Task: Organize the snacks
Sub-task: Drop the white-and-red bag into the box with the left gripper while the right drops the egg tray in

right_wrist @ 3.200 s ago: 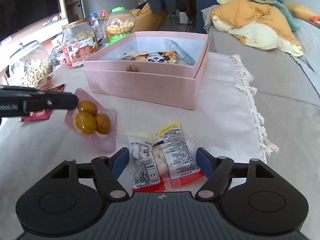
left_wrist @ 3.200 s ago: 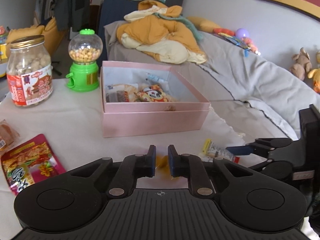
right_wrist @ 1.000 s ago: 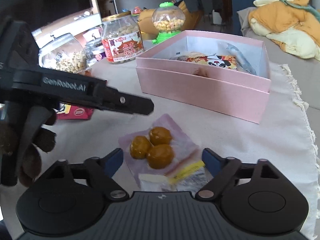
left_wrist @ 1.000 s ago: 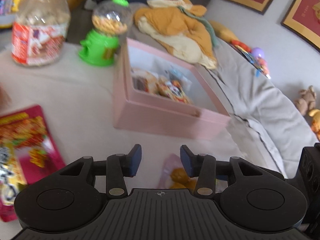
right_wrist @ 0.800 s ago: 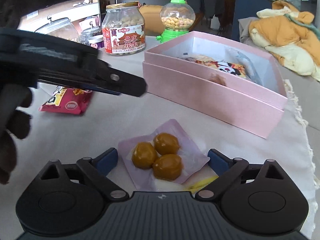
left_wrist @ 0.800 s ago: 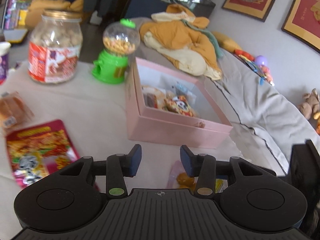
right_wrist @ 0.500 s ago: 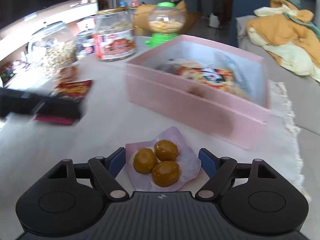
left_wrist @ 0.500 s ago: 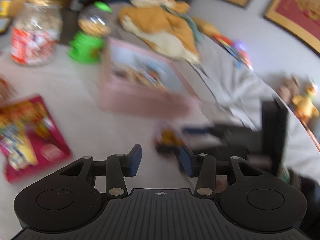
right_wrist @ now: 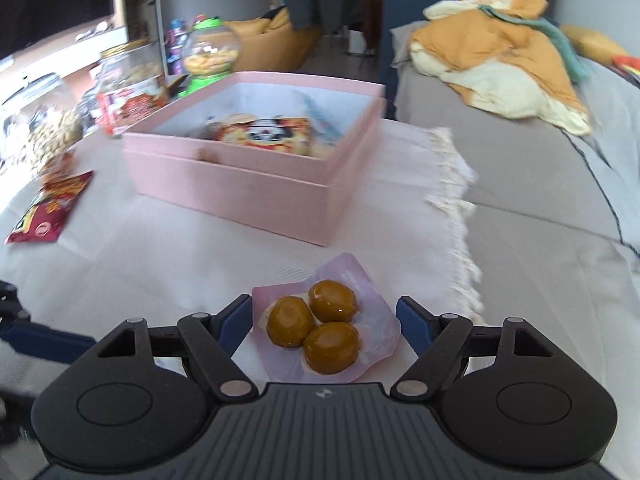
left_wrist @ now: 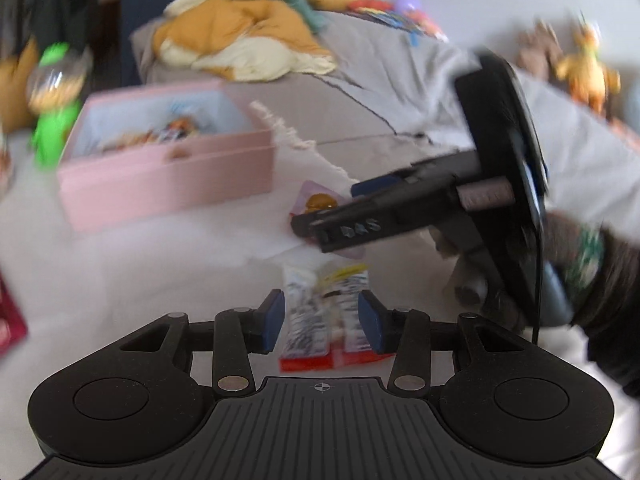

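A pink packet with three brown balls (right_wrist: 326, 330) lies on the white cloth between the open fingers of my right gripper (right_wrist: 326, 320). It also shows in the left wrist view (left_wrist: 318, 202), partly hidden by the right gripper (left_wrist: 340, 216). A clear packet with a red edge and yellow strip (left_wrist: 326, 320) lies between the open fingers of my left gripper (left_wrist: 322, 318). The open pink box (right_wrist: 256, 184) holds several snacks and stands further back; it is blurred in the left wrist view (left_wrist: 168, 176).
A red snack bag (right_wrist: 50, 208) lies at the left. Two nut jars (right_wrist: 132, 84) and a green candy dispenser (right_wrist: 210, 58) stand behind the box. The cloth's fringed edge (right_wrist: 456, 208) runs along the right, beside a grey bed.
My left gripper let go of the pink packet, which now lies on the cloth, and swung right over the clear packet. My right gripper left the clear packet and came around the pink one.
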